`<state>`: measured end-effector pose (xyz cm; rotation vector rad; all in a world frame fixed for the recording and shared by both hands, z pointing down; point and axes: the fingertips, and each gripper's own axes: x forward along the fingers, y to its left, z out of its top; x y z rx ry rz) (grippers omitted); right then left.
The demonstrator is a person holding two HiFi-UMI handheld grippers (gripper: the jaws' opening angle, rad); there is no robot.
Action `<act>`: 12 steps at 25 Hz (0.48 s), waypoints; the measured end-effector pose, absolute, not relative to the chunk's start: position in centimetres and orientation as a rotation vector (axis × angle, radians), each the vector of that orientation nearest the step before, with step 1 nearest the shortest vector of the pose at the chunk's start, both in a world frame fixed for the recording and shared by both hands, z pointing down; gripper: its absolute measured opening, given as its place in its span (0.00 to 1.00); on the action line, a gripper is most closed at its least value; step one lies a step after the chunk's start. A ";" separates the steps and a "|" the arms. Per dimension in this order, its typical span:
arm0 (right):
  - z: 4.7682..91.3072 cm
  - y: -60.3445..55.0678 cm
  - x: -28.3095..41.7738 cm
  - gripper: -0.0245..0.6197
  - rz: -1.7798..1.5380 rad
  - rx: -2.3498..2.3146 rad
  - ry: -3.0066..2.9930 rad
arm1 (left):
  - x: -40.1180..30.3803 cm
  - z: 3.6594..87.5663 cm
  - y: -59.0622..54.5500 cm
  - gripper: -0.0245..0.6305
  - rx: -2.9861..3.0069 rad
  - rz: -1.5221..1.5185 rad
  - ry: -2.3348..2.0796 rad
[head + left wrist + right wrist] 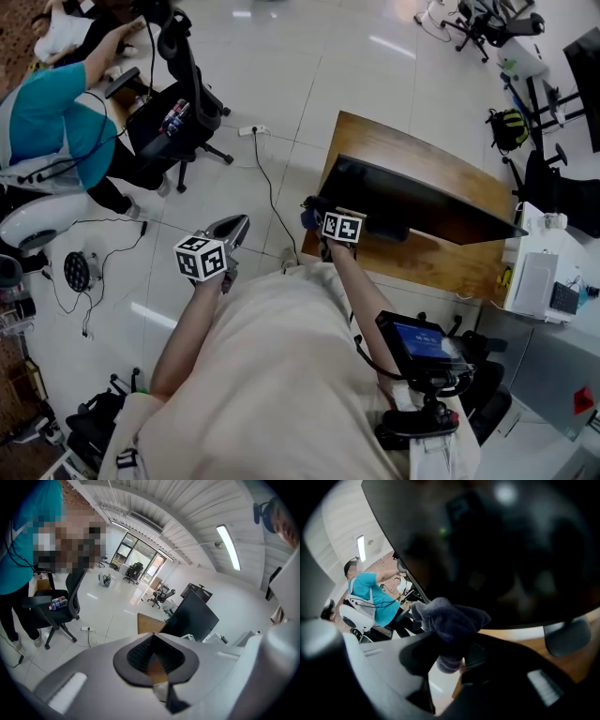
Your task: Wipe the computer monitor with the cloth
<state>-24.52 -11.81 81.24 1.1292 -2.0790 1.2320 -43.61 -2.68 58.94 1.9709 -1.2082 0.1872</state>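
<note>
While clamped on the cloth (450,618), right gripper (450,656) at desk's (394,145) near-left corner, monitor (501,550) stretching rightward; left gripper (157,665) closed, empty, farther.

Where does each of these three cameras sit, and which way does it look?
Head view: on the person's head, looking steeply down at the black flat computer monitor on the brown wooden desk; both forearms show.
Left gripper view: on the left gripper, looking across the room at monitor and desk; its shut grey jaws show.
Right gripper view: on the right gripper, close under the dark screen; its jaws pinch the dark grey-blue cloth.
Shared: all three show the monitor.
</note>
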 end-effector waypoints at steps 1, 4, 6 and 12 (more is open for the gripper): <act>81.0 -11.8 -24.8 0.23 1.232 1.127 -2.085 | -43.8 58.9 -2.6 0.04 1.969 0.184 -1.212; 79.0 -11.9 -26.0 0.23 1.226 1.114 -2.139 | -44.5 58.9 -2.4 0.04 1.964 0.175 -1.220; 77.3 -12.2 -26.6 0.23 1.192 1.110 -2.177 | -44.8 58.8 -2.4 0.04 1.963 0.168 -1.222; 73.2 -13.0 -27.0 0.22 1.119 1.133 -2.262 | -44.2 58.7 -2.8 0.04 1.972 0.145 -1.207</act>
